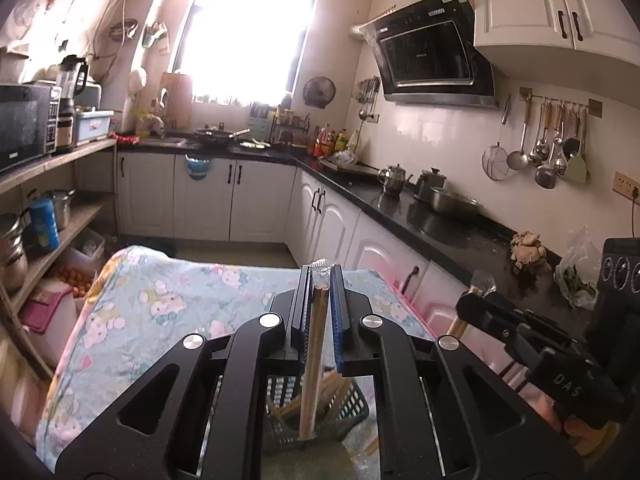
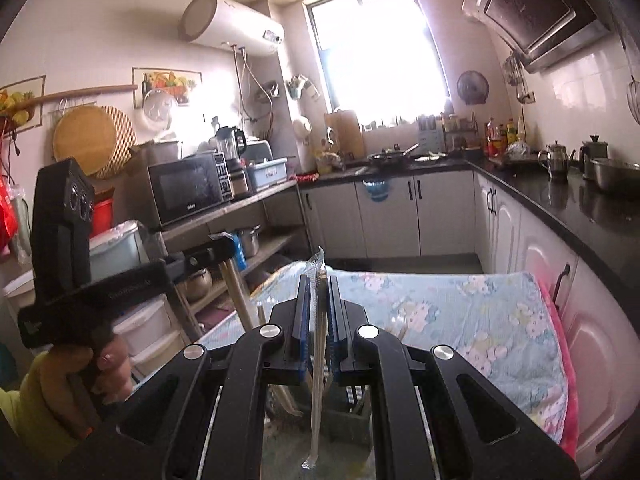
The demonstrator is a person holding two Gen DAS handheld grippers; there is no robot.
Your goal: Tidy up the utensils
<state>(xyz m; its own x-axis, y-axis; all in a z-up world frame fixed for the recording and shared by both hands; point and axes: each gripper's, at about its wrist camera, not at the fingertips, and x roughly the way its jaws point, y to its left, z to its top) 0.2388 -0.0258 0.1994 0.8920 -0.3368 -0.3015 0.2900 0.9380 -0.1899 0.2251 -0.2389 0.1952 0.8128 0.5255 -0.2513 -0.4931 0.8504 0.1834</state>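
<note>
My left gripper [image 1: 319, 276] is shut on a pair of wooden chopsticks in a clear wrapper [image 1: 314, 360], held upright over a dark perforated utensil basket [image 1: 352, 404] that holds several more wooden chopsticks. My right gripper [image 2: 319, 284] is shut on another wrapped pair of chopsticks [image 2: 318, 380], hanging down in front of the same basket [image 2: 352, 408]. The right gripper also shows at the right of the left wrist view [image 1: 476, 292], the left gripper at the left of the right wrist view [image 2: 224, 246].
The table has a floral cloth [image 1: 160, 300] with a pink edge. A black counter [image 1: 440, 220] with kettles and a steel bowl runs along the right. Shelves [image 1: 48, 216] with pots and a microwave stand left.
</note>
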